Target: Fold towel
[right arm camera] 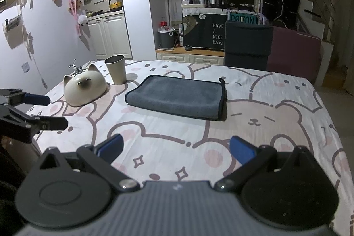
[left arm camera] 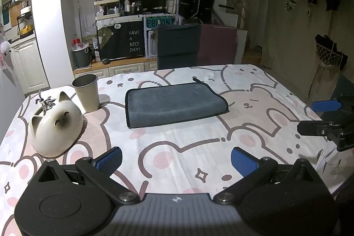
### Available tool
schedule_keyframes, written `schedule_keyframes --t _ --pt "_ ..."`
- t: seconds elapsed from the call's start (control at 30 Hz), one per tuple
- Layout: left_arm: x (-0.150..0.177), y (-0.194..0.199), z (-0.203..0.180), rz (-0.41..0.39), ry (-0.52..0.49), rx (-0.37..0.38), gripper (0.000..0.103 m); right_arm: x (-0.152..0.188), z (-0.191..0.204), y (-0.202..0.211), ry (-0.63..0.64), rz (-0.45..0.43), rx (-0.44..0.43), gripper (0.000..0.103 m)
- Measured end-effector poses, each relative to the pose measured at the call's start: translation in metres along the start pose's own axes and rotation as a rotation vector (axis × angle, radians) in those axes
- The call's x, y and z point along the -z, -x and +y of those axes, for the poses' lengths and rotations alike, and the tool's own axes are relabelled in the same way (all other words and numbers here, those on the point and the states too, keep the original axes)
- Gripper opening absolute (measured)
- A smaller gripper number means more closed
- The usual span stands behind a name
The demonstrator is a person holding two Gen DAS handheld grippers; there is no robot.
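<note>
A grey towel (left arm camera: 174, 103) with dark edging lies folded flat on the bear-print tablecloth (left arm camera: 177, 143), mid-table; it also shows in the right wrist view (right arm camera: 179, 96). My left gripper (left arm camera: 177, 160) is open and empty, held above the cloth well short of the towel. My right gripper (right arm camera: 176, 149) is open and empty, also short of the towel. Each gripper shows in the other's view: the right gripper (left arm camera: 318, 116) at the right edge, the left gripper (right arm camera: 50, 112) at the left edge.
A cat-shaped ceramic bowl (left arm camera: 55, 125) and a metal cup (left arm camera: 86, 92) stand left of the towel; they also show in the right wrist view, bowl (right arm camera: 85, 86) and cup (right arm camera: 116, 69). A dark chair (left arm camera: 178, 45) stands behind the table's far edge.
</note>
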State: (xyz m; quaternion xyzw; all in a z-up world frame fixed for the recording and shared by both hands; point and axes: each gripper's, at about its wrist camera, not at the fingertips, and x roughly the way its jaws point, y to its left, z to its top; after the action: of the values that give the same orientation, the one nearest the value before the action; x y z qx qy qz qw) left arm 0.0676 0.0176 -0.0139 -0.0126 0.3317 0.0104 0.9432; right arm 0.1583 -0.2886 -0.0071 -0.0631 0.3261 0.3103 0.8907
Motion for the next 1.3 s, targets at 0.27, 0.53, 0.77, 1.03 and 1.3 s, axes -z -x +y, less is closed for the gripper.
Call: schedule_keyframes --t 0.27,0.53,0.77,1.03,1.3 --pt "0.0001 -0.0003 -0.0005 0.001 0.004 0.005 0.103 0.0003 -0.0003 -0.0004 -0.002 0.003 0.001 0.103" --pt "0.0014 -0.0014 0.0005 0.002 0.008 0.010 0.103 0.0012 0.0003 -0.0005 -0.007 0.004 0.003 0.103" --pt "0.0015 -0.0016 0.0004 0.002 0.008 0.010 0.103 0.0018 -0.0001 -0.0007 -0.007 0.007 0.003 0.103" --pt "0.0015 -0.0012 0.0010 0.002 0.009 0.010 0.103 0.0022 -0.0010 -0.0010 -0.009 0.008 0.003 0.103" --pt "0.0016 -0.0012 0.0013 0.002 0.008 0.010 0.103 0.0037 -0.0010 -0.0009 -0.013 0.011 0.004 0.103"
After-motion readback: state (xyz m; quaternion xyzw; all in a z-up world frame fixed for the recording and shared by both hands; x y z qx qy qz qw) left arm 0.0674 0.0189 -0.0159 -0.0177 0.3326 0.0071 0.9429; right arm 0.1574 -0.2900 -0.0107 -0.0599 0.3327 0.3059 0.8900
